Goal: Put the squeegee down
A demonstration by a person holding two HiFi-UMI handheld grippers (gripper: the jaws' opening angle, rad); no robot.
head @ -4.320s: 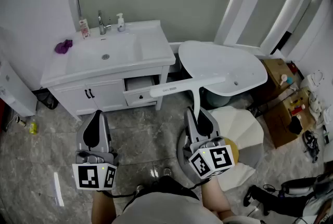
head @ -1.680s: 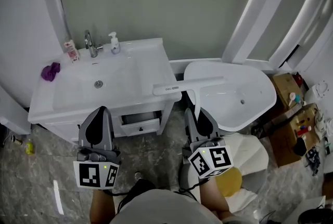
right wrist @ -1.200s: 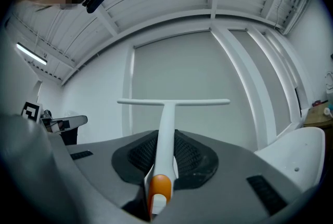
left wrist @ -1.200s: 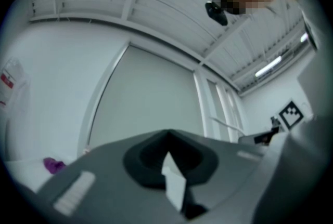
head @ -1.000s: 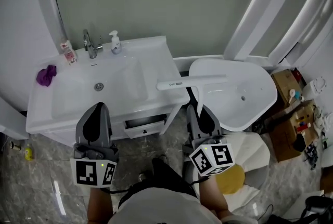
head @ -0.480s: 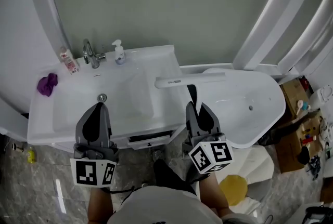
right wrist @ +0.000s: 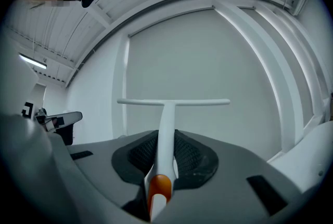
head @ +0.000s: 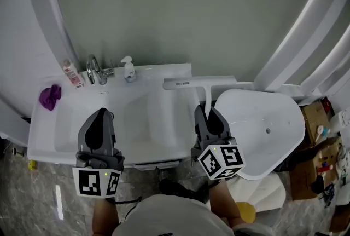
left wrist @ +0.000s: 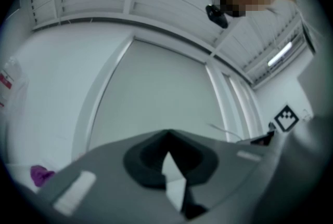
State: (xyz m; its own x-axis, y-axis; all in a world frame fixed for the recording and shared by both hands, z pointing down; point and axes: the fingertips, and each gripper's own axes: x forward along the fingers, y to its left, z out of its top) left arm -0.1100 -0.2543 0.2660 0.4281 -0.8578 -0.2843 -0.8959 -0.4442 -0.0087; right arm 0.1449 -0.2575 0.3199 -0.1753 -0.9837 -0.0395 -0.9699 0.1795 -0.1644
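**Squeegee carried farther in over the vanity**

Both grippers have come forward since the earlier frame. The squeegee (head: 198,83) has moved with them, and its blade now lies above the far right corner of the vanity counter (head: 164,125), close to the grey-green wall (head: 175,5). Earlier it hung above the gap between the counter and the tub.

The white tub (head: 257,125) stands to the right of the counter, with its rim just beside the right gripper (head: 208,113). The sink basin (head: 136,111) is sunk into the counter between the two grippers.

The right gripper is clenched on the squeegee's white handle. The handle runs out from between the pads to the crosswise blade, and its orange end sits at the near side of the grip. The squeegee is in the air and rests on nothing.

The left gripper (head: 101,113) hovers above the near left part of the counter. Its tips are together and nothing is between them.

Along the far edge of the counter stand a chrome faucet (head: 93,68), a soap bottle (head: 129,69) to its right and a small bottle (head: 70,73) to its left. A purple cloth (head: 50,96) lies at the far left.
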